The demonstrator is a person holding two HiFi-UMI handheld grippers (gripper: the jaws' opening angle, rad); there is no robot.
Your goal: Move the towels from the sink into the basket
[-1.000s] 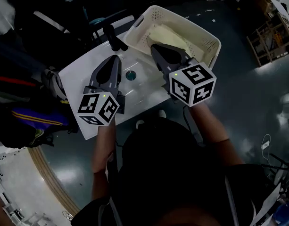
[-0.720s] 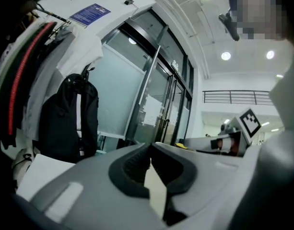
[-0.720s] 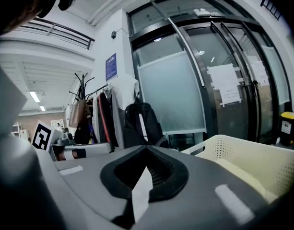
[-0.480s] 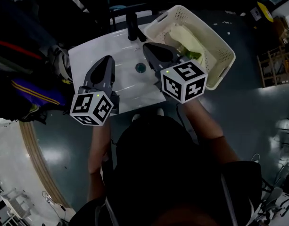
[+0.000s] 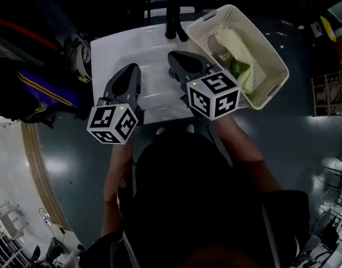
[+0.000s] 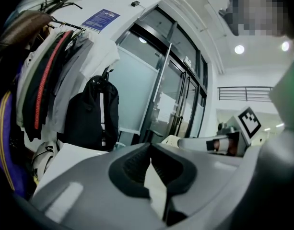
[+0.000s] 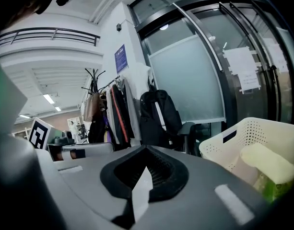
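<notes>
Hovering side by side over the white sink [image 5: 112, 46], the left gripper [image 5: 131, 70] and the right gripper [image 5: 174, 57] both have their jaws pressed together with nothing between the pads; each gripper view shows only a thin closed seam. That looks like a resting pose rather than a grip, probably because the load is already delivered. A cream towel [image 5: 236, 42] and a green towel [image 5: 237, 68] lie inside the basket [image 5: 278, 66], which stands touching the sink's right edge, beside the black faucet [image 5: 173, 24]. No towel shows in the bare parts of the sink, though the grippers cover much of the bowl, so I cannot rule out one beneath them.

Compared with a second ago, the right gripper has drawn away from the basket's near wall and now sits over the sink. The left has come back with it, and the drain once visible between them is now hidden. Both pairs of jaws are as closed as they were.
</notes>
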